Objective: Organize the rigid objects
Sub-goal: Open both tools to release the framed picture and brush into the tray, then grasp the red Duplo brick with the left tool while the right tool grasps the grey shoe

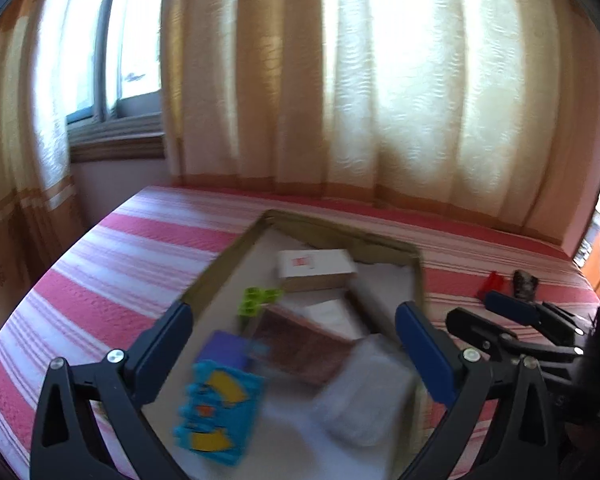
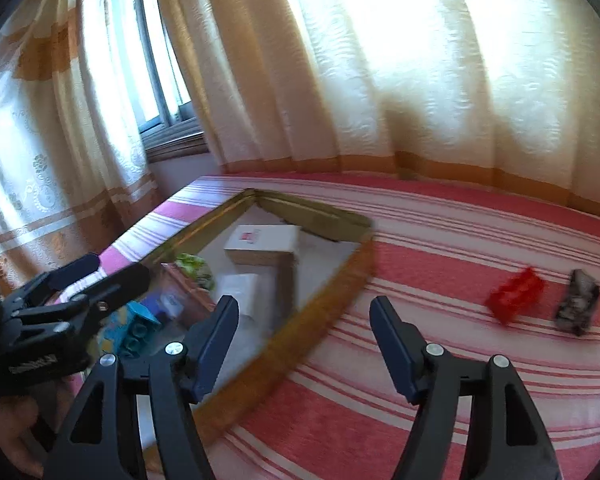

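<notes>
Left wrist view: left gripper [image 1: 294,336] spread wide over the open box [image 1: 228,256], nothing between the jaws. Below it, inside the box: a blue and yellow toy [image 1: 216,408], a purple block [image 1: 224,350], a green piece [image 1: 256,300], a white carton [image 1: 314,268], a brown flat box [image 1: 300,348] and a pale wrapped packet [image 1: 364,392], all blurred. Right gripper [image 1: 500,320] seen at the right edge, over the striped bed cover [image 1: 100,272].

Right wrist view: right gripper [image 2: 304,344] released, jaws apart and bare, hanging over the bed cover just beside the box's near wall. Still outside the box, well to the right: a red brick [image 2: 516,296] and, near it, a dark mottled object [image 2: 578,304], too blurred to name.

Likely step: fetching the red brick next. Best done by swinging right, lining the jaws across the brick's short sides, coming down low and closing squarely, clear of the dark object.

Only the right view shows the two loose pieces clearly; only the left view shows the packet and how crowded the box's near end is, useful for picking a free spot.
</notes>
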Motion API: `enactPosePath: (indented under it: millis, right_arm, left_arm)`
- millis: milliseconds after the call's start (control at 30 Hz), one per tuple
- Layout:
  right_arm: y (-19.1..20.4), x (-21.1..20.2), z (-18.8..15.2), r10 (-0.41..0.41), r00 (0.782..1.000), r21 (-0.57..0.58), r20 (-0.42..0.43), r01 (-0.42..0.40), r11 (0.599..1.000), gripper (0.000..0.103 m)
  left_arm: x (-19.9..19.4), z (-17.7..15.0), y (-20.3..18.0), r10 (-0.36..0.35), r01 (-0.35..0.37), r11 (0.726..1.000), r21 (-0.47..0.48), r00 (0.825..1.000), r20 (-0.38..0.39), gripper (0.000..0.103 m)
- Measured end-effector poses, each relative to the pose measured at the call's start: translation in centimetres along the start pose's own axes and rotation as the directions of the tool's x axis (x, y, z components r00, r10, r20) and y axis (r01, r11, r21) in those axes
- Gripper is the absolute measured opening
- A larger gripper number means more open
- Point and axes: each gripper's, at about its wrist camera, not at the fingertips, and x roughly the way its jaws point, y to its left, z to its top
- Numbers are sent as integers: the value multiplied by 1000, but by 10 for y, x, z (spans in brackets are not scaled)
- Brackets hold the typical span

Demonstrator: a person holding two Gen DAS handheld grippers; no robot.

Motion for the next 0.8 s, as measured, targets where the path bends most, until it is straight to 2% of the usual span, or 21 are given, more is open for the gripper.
enactPosePath:
  millis: [167,333,433,500,633,800]
  right_arm:
    - [-51,-21,0,-155,988,45,8,154,987,72]
    - [-117,-30,2,-321,947,137,-27,322,937,73]
    - [-151,-22,3,-399,913,174,-83,407,897,75]
    - [-173,-16,2,-421,900,209,-114,436,875,75]
    - [-200,-3,1,-429,891,252,-150,454,854,75]
    - [-213,13,1,-409,894,270,-182,445,854,75]
  left_arm:
    - [6,5,-58,-83,85,995,49,996,-31,103]
    - [38,14,-116,-153,162,985,68,982,-114,103]
    - [70,21,-146,-143,155,985,70,978,-153,103]
    - [91,26,-161,-106,120,990,77,980,-169,103]
    - [116,33,-173,-98,111,992,59,977,-188,103]
    - [126,27,-180,-116,130,989,71,978,-175,103]
